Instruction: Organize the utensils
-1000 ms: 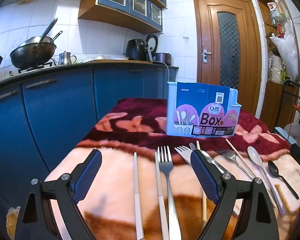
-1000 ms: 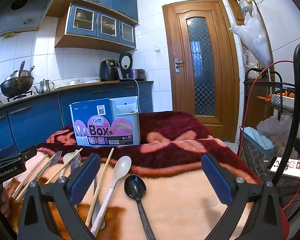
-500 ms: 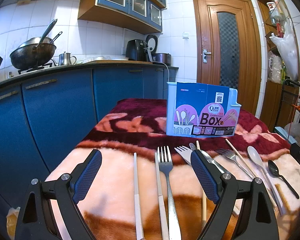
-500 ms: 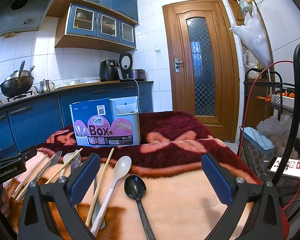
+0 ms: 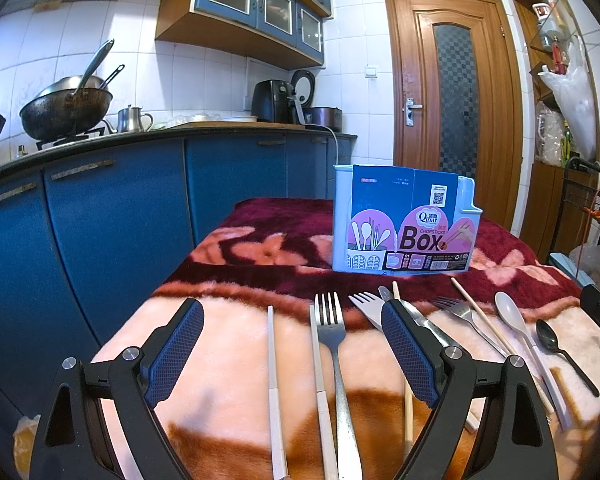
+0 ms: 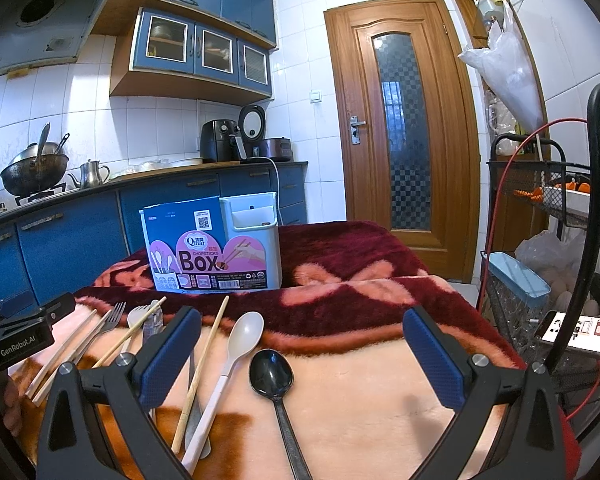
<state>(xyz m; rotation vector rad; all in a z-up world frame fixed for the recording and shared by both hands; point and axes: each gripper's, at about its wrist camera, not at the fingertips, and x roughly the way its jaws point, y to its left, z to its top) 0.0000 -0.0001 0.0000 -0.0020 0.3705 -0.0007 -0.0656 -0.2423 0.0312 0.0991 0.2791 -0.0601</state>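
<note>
Left tongs [image 5: 292, 354] wide, empty, over steel fork [image 5: 334, 356]. Right tongs [image 6: 300, 354] wide, empty, over black spoon [image 6: 271, 370]. Utensils flat on blanket-covered desk [image 6: 364, 400], chopsticks box [image 6: 212, 246] behind. Fork thin, stiff, likely slippery; pinch mid-handle.

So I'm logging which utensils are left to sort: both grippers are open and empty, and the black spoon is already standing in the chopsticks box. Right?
Not quite. Both the left gripper and right gripper are open and empty, but the black spoon is not in the chopsticks box. It lies flat on the blanket beside the white spoon, as the right wrist view shows.
</note>
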